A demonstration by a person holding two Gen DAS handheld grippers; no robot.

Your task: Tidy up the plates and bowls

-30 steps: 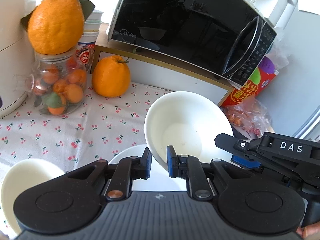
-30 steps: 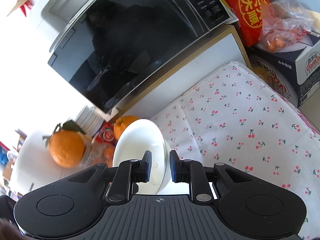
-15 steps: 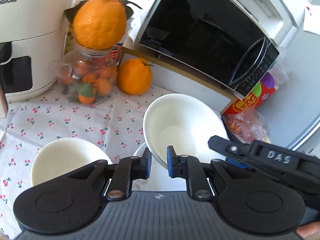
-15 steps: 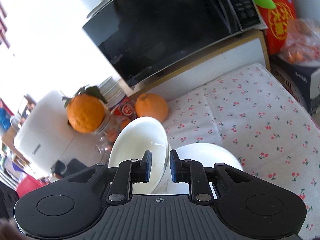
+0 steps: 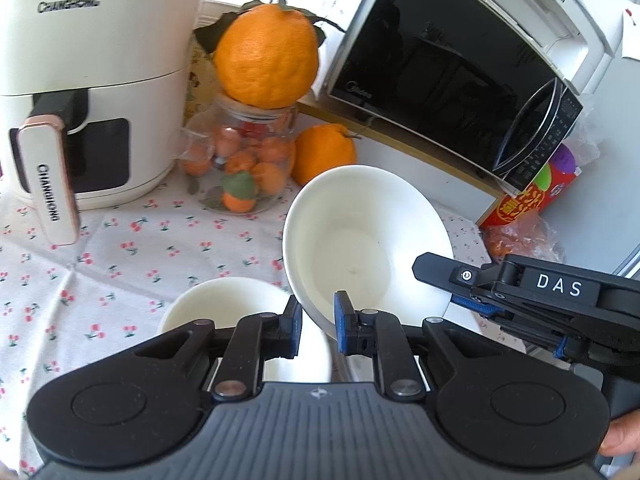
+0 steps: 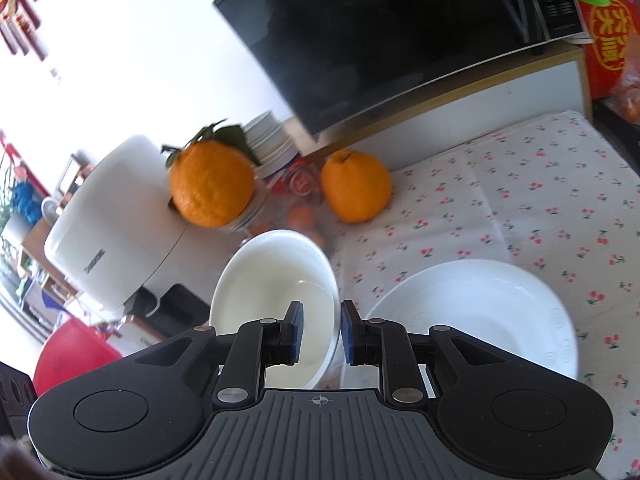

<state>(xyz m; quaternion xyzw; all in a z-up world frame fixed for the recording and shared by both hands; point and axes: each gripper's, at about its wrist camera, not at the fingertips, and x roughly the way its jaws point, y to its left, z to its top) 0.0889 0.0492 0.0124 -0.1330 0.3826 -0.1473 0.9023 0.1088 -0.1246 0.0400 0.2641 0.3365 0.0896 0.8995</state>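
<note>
My left gripper (image 5: 316, 326) is shut on the near rim of a white bowl (image 5: 360, 244) and holds it tilted above the table. My right gripper (image 5: 480, 308) grips the same bowl's right rim; in the right wrist view the right gripper (image 6: 320, 334) is shut on the bowl (image 6: 272, 292). A second white bowl (image 5: 224, 304) sits on the cloth below, left of the held one. A white plate (image 6: 476, 316) lies on the cloth to the right.
A white air fryer (image 5: 80, 80) stands at the left. A glass jar of small oranges (image 5: 240, 160) carries a large orange (image 5: 266, 56); another orange (image 5: 324, 152) lies behind. A black microwave (image 5: 452, 80) and snack packets (image 5: 528, 204) are at the back right.
Both grippers have carried the held bowl to the left. The air fryer has come into view, and the second bowl now lies just under the held bowl.
</note>
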